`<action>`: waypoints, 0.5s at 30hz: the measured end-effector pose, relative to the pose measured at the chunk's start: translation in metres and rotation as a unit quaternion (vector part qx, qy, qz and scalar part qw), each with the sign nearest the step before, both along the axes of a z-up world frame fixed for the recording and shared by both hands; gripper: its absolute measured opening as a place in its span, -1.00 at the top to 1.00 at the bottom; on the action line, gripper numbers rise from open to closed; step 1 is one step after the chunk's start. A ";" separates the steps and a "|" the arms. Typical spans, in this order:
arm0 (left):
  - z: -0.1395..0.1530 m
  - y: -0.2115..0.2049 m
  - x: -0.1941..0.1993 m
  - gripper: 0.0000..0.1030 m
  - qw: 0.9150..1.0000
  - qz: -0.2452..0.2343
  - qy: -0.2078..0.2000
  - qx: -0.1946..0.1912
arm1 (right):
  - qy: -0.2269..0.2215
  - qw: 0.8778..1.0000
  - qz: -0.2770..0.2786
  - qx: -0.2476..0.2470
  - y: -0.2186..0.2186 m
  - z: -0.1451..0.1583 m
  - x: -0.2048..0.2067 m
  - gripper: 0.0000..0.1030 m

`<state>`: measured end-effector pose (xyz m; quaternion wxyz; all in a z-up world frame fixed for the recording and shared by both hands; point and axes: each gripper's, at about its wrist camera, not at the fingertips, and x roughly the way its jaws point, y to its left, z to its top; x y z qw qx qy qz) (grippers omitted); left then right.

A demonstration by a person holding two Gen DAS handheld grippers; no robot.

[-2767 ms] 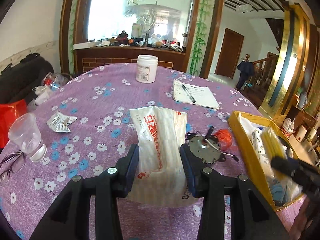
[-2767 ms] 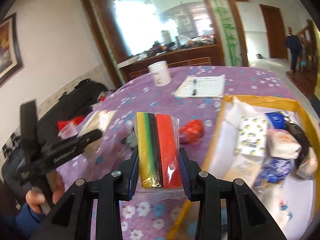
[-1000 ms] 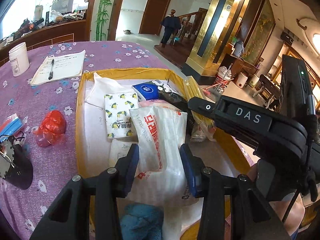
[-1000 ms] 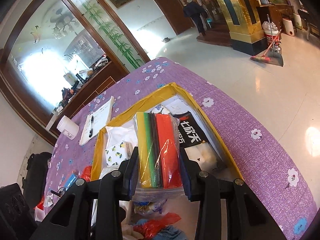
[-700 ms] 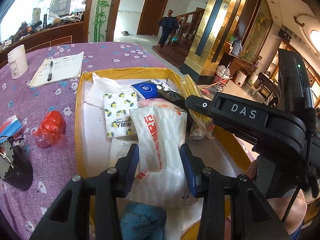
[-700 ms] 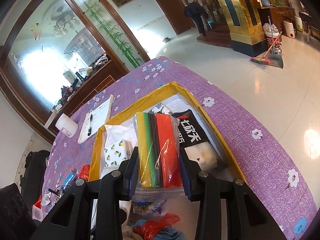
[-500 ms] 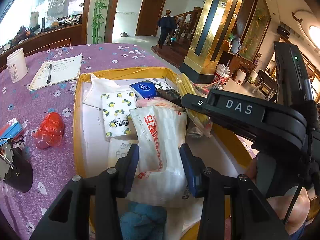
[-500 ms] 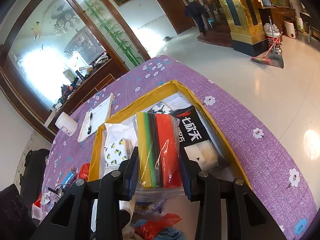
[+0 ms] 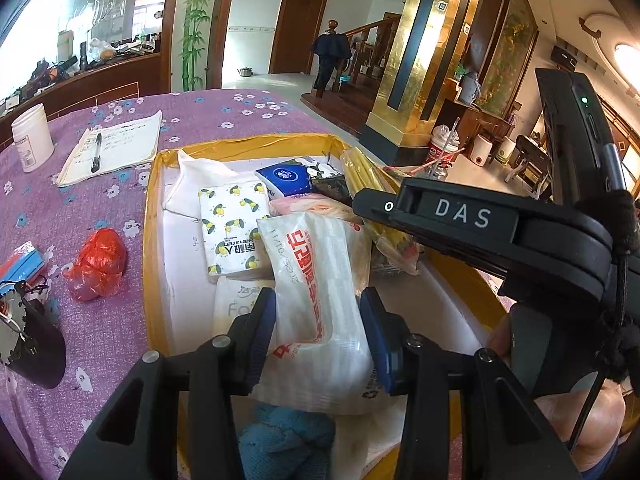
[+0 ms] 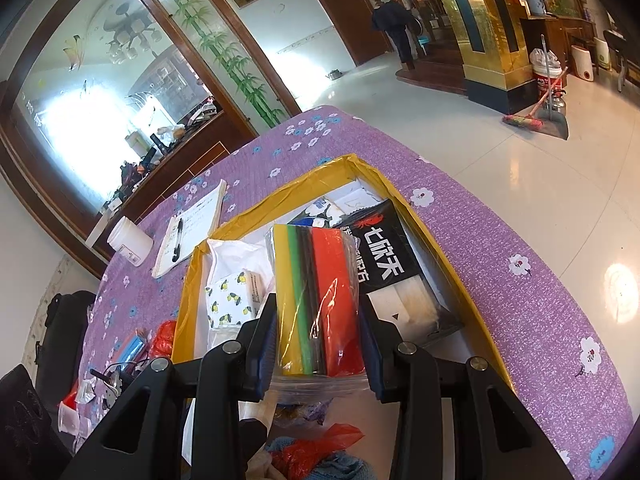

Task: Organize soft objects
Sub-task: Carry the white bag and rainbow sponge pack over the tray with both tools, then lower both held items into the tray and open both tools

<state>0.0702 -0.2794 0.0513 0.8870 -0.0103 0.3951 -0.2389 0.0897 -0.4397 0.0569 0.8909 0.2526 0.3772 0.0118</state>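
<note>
A white packet with red lettering (image 9: 320,300) is pinched between the left gripper's (image 9: 319,338) fingers, held above the yellow-rimmed box (image 9: 150,248) near its near edge. The right gripper (image 10: 318,344) is clamped tight on a clear bag of coloured sheets (image 10: 320,300) over the same box, which sits at the purple flowered tablecloth's (image 9: 100,332) right edge.

Purple flowered tabletop (image 9: 224,120). Yellow-rimmed box (image 9: 149,248) toward the right edge, full of packets. Notepad (image 9: 116,148) with pen (image 9: 96,152) toward the far edge, left of the box's far corner; white jar (image 9: 32,136) further left. Red bag (image 9: 98,264) just left of the box. Blue-and-red packet (image 9: 22,266), a wired metal disc (image 9: 12,328) and a dark object (image 9: 38,352) at the near-left edge.
</note>
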 end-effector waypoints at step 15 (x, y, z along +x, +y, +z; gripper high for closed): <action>0.003 -0.002 0.000 0.13 1.000 -0.004 -0.010 0.003 | 0.000 1.000 -0.001 -0.015 0.003 0.000 -0.001 0.21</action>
